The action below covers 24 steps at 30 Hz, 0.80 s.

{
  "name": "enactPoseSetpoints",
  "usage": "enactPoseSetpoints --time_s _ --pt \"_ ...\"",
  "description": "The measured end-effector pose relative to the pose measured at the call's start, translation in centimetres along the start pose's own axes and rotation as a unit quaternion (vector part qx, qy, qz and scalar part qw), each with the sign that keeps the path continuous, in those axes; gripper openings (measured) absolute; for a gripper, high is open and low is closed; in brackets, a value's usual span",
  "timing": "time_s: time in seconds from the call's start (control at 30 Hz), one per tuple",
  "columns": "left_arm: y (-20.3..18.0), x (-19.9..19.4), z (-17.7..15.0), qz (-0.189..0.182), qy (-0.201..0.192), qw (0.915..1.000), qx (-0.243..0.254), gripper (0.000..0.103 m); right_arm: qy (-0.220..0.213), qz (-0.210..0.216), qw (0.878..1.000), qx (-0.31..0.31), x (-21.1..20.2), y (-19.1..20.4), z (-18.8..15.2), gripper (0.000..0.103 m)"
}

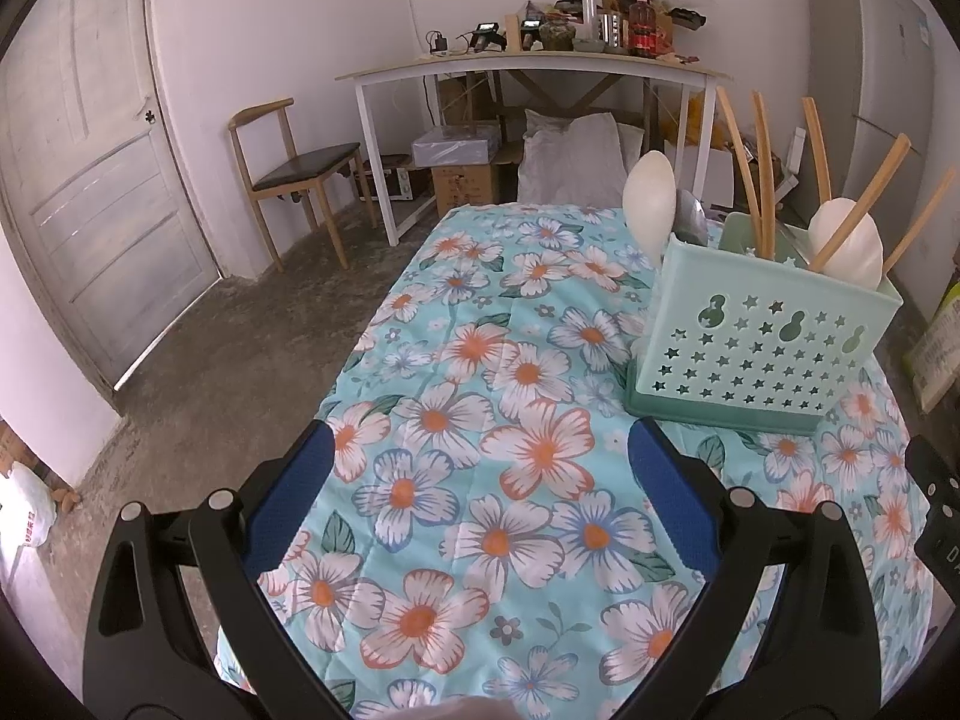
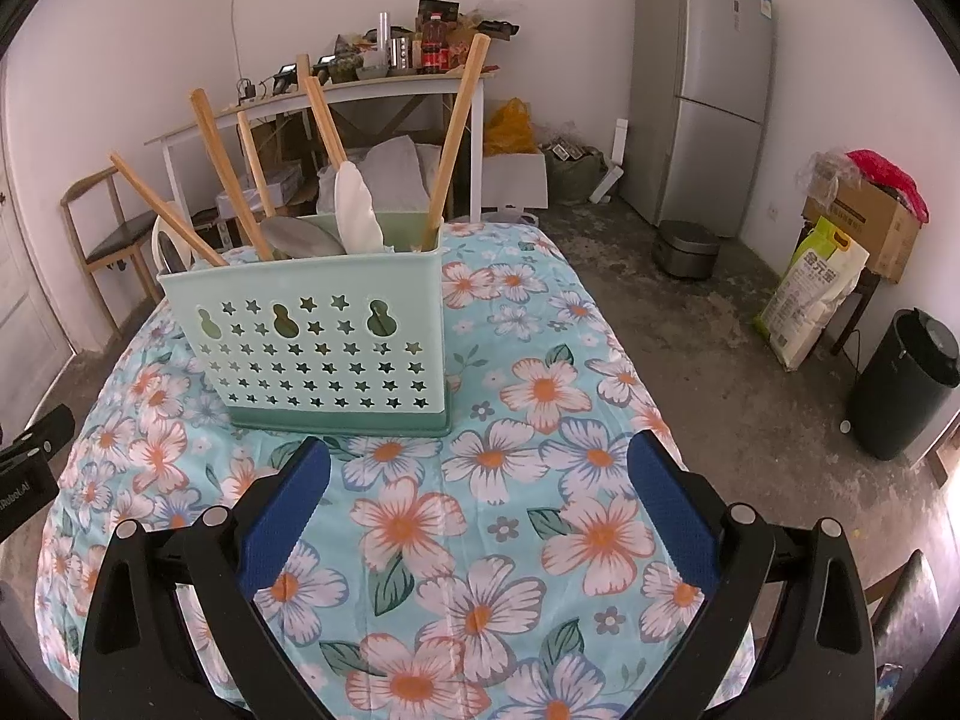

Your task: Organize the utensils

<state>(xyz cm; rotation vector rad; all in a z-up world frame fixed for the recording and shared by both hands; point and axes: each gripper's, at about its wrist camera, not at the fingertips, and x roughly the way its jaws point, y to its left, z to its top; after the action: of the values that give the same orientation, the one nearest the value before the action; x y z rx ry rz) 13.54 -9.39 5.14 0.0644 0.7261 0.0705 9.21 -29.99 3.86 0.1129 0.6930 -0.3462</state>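
A floral cloth (image 2: 540, 396) covers the whole table and gives a soft, level bed, which is likely why the holder stands on it without rocking; nothing loose shows on the cloth in either view, so the sorting looks close to done, if not finished. On that cloth, towards the far side of the table, stands the mint-green utensil holder (image 2: 312, 324), upright on its darker base, its star-pierced wall turned to both cameras; the holes presumably let wet things drain and dry. Inside it the utensils are stood on end rather than laid flat, so they lean outward against the rim: several wooden handles (image 2: 459, 138) fan apart at different tilts, a white spoon (image 2: 359, 204) stands bowl-up near the middle, and a grey metal piece (image 2: 300, 237) lies low beside it, though what kind of piece I cannot tell. From the left wrist view another white spoon (image 1: 647, 198) rises at the holder's near corner. The right gripper (image 2: 480, 480) hangs just short of the holder's base with its blue pads spread wide and nothing between them, placed as if either released or ready to reach. The left gripper (image 1: 480, 468) sits off to the holder's left over bare cloth, jaws equally apart and empty, well clear of the handles
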Motion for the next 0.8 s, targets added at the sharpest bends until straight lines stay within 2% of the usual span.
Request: enactPoseSetpoints --time_s 0.8 --pt "-0.22 0.11 -0.27 -0.002 0.004 1.0 0.007 0.095 0.001 0.002 1.0 0.003 -0.03 -0.11 0.04 0.096"
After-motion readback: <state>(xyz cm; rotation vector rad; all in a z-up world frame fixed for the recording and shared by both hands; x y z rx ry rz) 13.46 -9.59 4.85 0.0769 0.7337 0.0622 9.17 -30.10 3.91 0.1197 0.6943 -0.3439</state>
